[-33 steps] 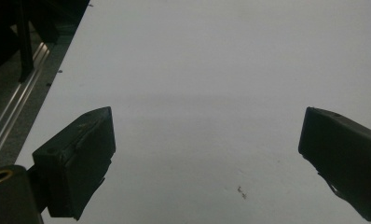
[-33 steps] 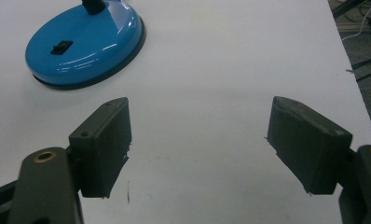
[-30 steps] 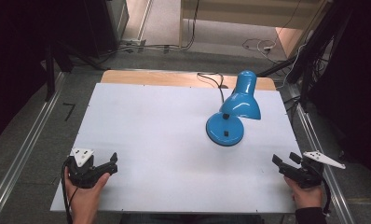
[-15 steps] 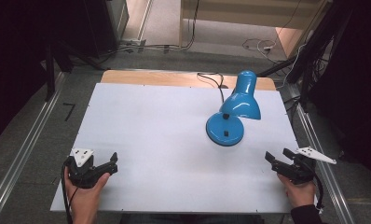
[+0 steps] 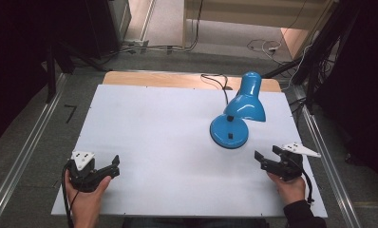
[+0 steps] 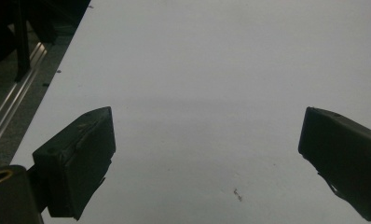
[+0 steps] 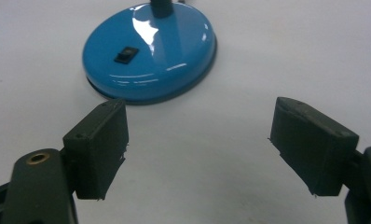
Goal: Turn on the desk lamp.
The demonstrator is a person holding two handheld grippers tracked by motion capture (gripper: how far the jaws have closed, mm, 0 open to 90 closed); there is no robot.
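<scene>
A blue desk lamp (image 5: 234, 118) stands on the white table (image 5: 168, 133) at the right of centre, shade tilted toward the back right. Its round base (image 7: 148, 46) carries a small black switch (image 7: 127, 54). My right gripper (image 5: 268, 155) is open, low over the table just in front and to the right of the base, jaws wide apart with nothing between them (image 7: 200, 140). My left gripper (image 5: 113, 166) rests near the front left corner, also open and empty (image 6: 207, 140), pointing across bare tabletop.
The lamp's black cable (image 5: 215, 80) runs off the back edge over a wooden strip (image 5: 149, 78). Metal rails (image 5: 21, 156) flank the table on both sides. More cables lie on the floor (image 5: 263, 45) behind.
My right gripper has moved left and slightly forward toward the lamp base. The left gripper has stayed in place.
</scene>
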